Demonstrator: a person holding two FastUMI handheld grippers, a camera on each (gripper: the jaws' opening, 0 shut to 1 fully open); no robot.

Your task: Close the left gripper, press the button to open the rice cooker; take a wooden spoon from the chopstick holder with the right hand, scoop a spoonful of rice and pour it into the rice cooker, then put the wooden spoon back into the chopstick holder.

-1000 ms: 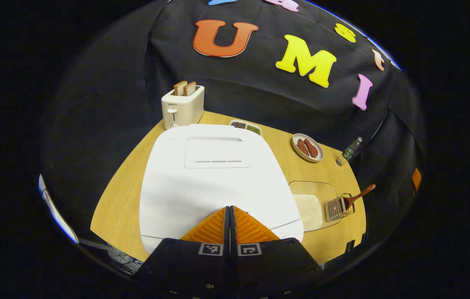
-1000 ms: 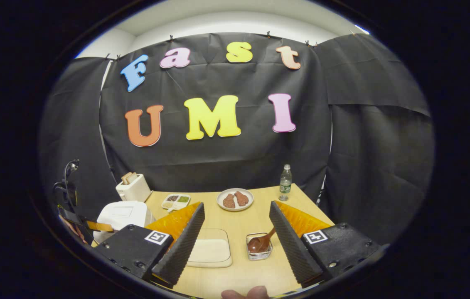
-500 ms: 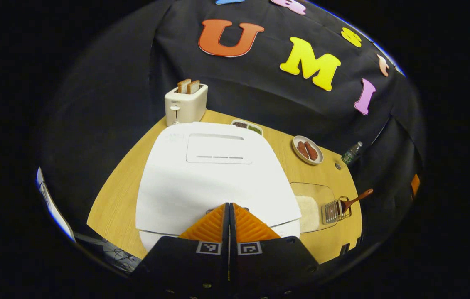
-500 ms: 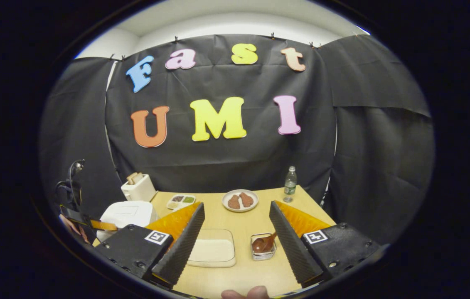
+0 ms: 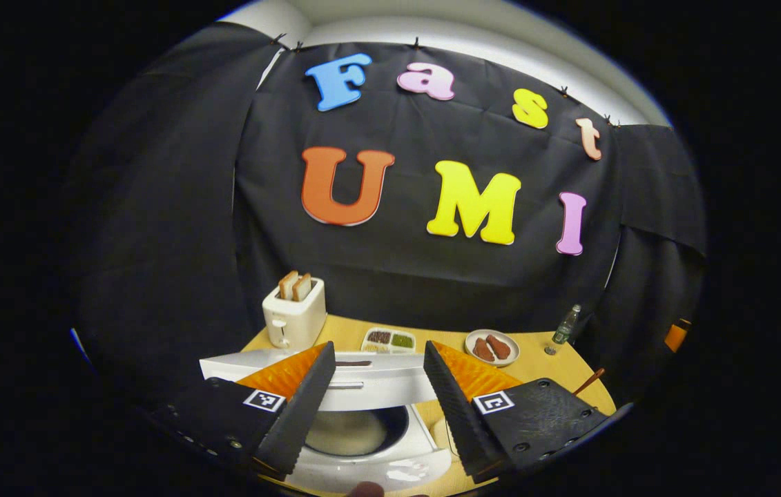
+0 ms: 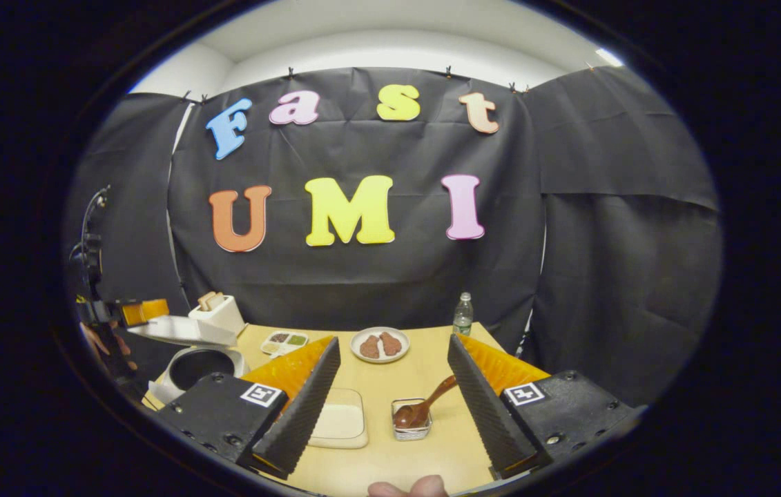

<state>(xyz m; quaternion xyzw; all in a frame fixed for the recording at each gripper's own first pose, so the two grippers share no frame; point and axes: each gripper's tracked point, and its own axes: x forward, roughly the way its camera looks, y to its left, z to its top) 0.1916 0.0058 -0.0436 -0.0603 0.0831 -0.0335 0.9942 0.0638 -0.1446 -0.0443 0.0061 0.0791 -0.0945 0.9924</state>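
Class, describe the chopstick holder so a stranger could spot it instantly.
Start at the wooden table, then find the clear tray of rice near its front edge. Just right of it stands the chopstick holder, a small wire basket, the one thing with a wooden spoon leaning out.

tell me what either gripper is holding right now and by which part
Nothing is held. Both grippers' jaws stand open and empty; the wooden spoon sits in the chopstick holder.

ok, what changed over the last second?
The rice cooker lid popped up, exposing the inner pot. The left gripper went from shut to open and pulled back. The right gripper stayed open and empty; the wooden spoon stayed in the chopstick holder.
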